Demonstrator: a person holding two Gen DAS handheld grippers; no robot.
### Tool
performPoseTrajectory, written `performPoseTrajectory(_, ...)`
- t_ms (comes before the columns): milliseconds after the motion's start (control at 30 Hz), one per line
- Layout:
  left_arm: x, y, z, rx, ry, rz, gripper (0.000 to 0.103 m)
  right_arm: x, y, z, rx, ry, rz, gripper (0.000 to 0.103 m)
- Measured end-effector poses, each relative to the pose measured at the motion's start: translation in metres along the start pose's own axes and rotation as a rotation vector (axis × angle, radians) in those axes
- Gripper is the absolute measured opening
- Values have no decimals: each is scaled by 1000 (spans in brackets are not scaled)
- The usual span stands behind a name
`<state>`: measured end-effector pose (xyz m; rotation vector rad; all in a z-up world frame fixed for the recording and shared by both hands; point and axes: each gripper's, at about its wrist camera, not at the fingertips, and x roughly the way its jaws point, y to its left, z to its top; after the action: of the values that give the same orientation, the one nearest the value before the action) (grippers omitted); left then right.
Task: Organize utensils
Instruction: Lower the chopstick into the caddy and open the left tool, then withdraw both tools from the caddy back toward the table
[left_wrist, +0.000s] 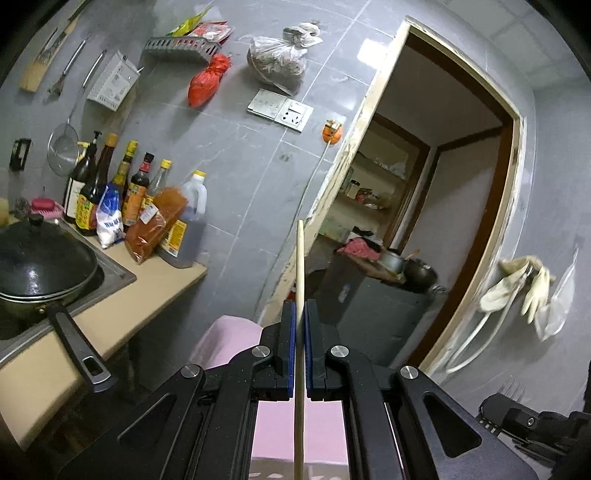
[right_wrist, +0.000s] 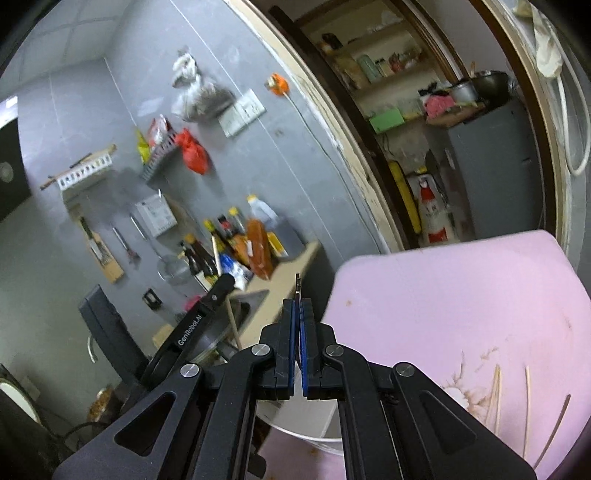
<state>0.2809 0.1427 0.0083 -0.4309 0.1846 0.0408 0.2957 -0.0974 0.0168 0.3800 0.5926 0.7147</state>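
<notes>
Two grippers are up in the air over a pink cloth-covered surface (right_wrist: 461, 295), each carrying one utensil, which reads as a carry between pickup and drop-off rather than a grasp or a release. Both point toward the grey tiled wall and the open doorway, not down at any holder, so the place where the pieces are meant to go is not in view.

On the pink cloth, several loose chopsticks (right_wrist: 496, 398) lie fanned out near the right wrist view's lower right edge; these look like the pile not yet sorted. To the left, the counter (left_wrist: 177, 280) holds sauce bottles and a lidded black wok (left_wrist: 40, 262), apart from both tools.

The left gripper (left_wrist: 300, 306) is clamped on a pale wooden chopstick (left_wrist: 300, 258). The stick runs lengthwise between the blue pads and stands out well past the tips, held along the jaw line, probably so it can slide tip-first into a slot.

The right gripper (right_wrist: 297, 304) is closed just as tight on a thin metal utensil (right_wrist: 297, 284), seen edge-on here. The left wrist view shows fork tines (left_wrist: 511, 387) beside that gripper, so it is likely a fork.
</notes>
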Motion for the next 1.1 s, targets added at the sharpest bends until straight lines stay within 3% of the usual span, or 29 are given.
performPoseTrajectory(367, -12, -6, -33, 97, 8, 26, 2, 8, -3, -19, -52, 76, -46, 4)
performPoseTrajectory(633, -27, -9, -45, 157, 102, 20, 3, 1, -1, -24, -65, 92, -31, 10)
performPoseTrajectory(700, -32, -9, -45, 163, 116, 16, 3, -5, 0, -24, -65, 83, -18, 20)
performPoseTrajectory(767, -38, -9, -42, 161, 121, 15, 9, -10, 2, -22, -71, 70, -9, 22)
performPoseTrajectory(833, -43, -9, -38, 146, 127, 8, 31, -15, 6, -19, -78, 53, 2, 27)
performPoseTrajectory(933, -52, -9, -30, 112, 128, 1, 32, -24, 8, -13, -85, 21, 16, 41)
performPoseTrajectory(1000, -58, -13, -23, 114, 132, 4, 34, -34, 9, -8, -89, -13, 18, 59)
performPoseTrajectory(1067, -62, -16, -20, 116, 119, 9, 44, -44, 10, -4, -101, -44, 6, 68)
performPoseTrajectory(1100, -66, -17, -17, 114, 115, 9, 53, -48, 9, -1, -106, -51, -3, 79)
